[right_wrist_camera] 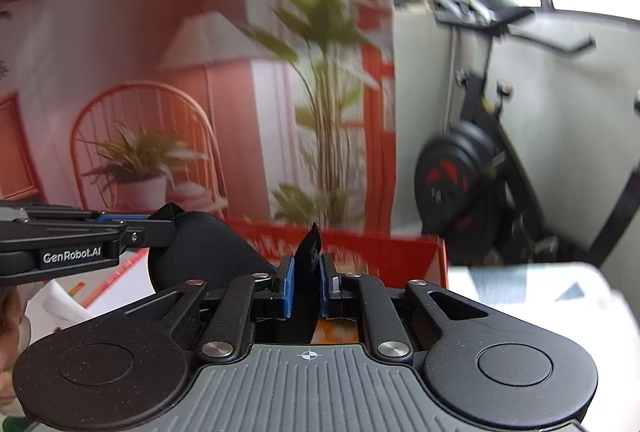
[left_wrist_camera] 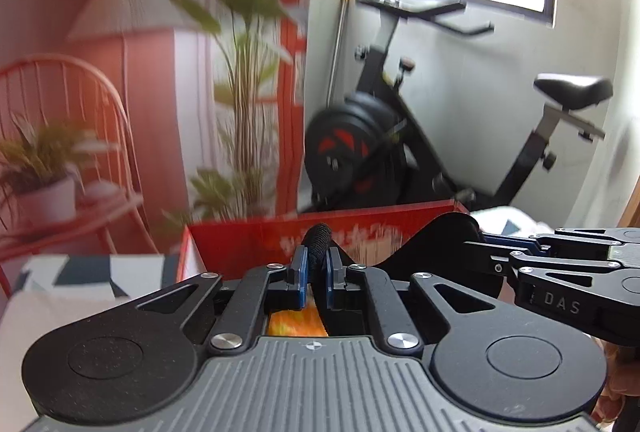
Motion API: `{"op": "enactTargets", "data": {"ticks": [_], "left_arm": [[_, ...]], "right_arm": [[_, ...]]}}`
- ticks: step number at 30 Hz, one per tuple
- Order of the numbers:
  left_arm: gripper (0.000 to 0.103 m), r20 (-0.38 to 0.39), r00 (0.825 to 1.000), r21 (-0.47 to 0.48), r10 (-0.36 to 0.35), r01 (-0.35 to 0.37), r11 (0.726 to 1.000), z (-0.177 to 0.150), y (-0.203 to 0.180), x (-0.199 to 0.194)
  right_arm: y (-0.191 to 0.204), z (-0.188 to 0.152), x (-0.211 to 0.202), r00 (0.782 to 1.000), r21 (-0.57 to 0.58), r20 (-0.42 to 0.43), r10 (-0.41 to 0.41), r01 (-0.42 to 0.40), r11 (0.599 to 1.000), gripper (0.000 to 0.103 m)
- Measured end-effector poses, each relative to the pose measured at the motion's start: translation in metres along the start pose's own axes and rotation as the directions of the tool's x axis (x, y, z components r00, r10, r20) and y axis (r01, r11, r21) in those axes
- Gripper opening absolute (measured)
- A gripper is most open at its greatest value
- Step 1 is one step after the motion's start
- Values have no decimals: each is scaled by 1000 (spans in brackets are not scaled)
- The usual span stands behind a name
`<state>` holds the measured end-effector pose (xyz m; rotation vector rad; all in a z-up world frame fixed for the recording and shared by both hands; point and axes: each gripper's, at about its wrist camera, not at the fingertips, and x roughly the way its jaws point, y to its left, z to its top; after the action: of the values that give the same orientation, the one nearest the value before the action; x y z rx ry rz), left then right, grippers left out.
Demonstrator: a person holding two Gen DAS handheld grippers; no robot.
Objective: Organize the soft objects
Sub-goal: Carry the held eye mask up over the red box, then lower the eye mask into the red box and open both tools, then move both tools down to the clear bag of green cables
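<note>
Red cardboard box with the open top sits right past both grippers, and the flat black curved fabric piece hangs stretched between them just above its near rim, long axis running left to right. The left gripper is pinched tight on the piece's thick rolled edge, while the right gripper is clamped on a thin flap at the other end. Looks like the drop is straight ahead and down into the box, with neither hand really nearer.

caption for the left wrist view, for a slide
Left tool and right tool both pinch a black cloth above a red box, exercise bike behind.
</note>
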<state>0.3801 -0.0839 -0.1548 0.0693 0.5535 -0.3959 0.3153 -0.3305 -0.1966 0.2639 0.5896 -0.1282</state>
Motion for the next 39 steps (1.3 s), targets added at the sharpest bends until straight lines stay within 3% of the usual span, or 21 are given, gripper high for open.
{"op": "enactTargets", "data": {"ticks": [6, 13, 14, 16, 17, 19, 24, 30, 39], "left_arm": [[10, -150, 989, 31, -14, 19, 999, -12, 4, 28], [11, -169, 985, 30, -33, 38, 999, -10, 6, 28], [17, -167, 985, 31, -35, 41, 999, -9, 6, 25], [43, -162, 986, 30, -45, 50, 998, -5, 7, 20], [64, -147, 988, 29, -50, 55, 998, -5, 9, 15], [77, -109, 993, 24, -46, 49, 999, -4, 13, 2], [77, -71, 994, -31, -78, 76, 997, -3, 24, -37], [77, -20, 997, -12, -75, 75, 997, -17, 32, -94], [77, -19, 998, -35, -62, 61, 998, -60, 42, -139]], "right_arm": [[-7, -19, 33, 993, 71, -121, -5, 14, 997, 11], [-4, -20, 34, 988, 41, -151, -39, 46, 998, 11], [-2, -20, 31, 987, 19, -153, -57, 61, 998, 13], [3, -19, 25, 984, -30, -134, -118, 115, 993, 23], [4, -19, 20, 984, -44, -115, -136, 132, 990, 29], [5, -19, 8, 985, -53, -80, -155, 151, 987, 38], [10, -21, -32, 990, -66, 20, -137, 138, 988, 50], [27, -39, -91, 990, -91, 129, -57, 69, 993, 57], [41, -91, -147, 988, 2, 156, 5, -6, 1000, 58]]}}
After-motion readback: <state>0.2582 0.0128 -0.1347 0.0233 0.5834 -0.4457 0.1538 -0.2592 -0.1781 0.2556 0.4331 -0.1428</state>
